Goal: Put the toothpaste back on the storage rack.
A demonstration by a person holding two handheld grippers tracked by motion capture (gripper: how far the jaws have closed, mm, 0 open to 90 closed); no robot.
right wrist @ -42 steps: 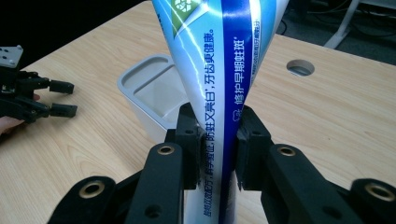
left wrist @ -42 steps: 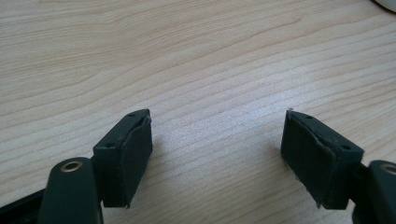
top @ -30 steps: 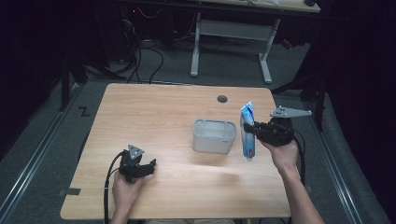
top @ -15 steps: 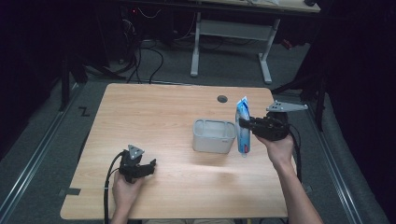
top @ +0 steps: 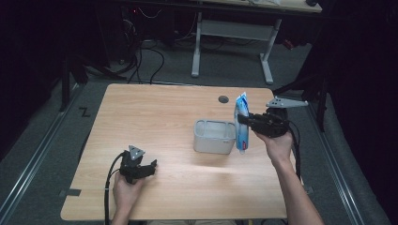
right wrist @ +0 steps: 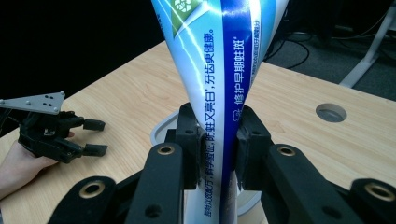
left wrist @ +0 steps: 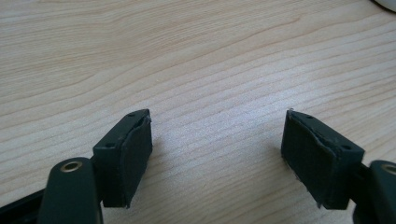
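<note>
A blue and white toothpaste tube (top: 241, 123) stands upright in the air at the right side of a grey open-top container (top: 214, 136). My right gripper (top: 244, 121) is shut on the tube's middle. In the right gripper view the tube (right wrist: 219, 79) rises between the two black pads, with the container's rim (right wrist: 159, 130) just behind. My left gripper (top: 150, 167) rests on the wooden table near the front left, open. Its own view shows bare wood between its pads (left wrist: 128, 156).
The wooden table (top: 155, 112) has a round cable hole (top: 223, 99) near its far edge. Cables and a white desk frame (top: 234, 33) stand on the floor beyond. In the right gripper view the left gripper (right wrist: 93, 136) lies off to the left.
The right gripper has carried the toothpaste tube leftward, from off the container's right side to right against its right edge. The left gripper has stayed put.
</note>
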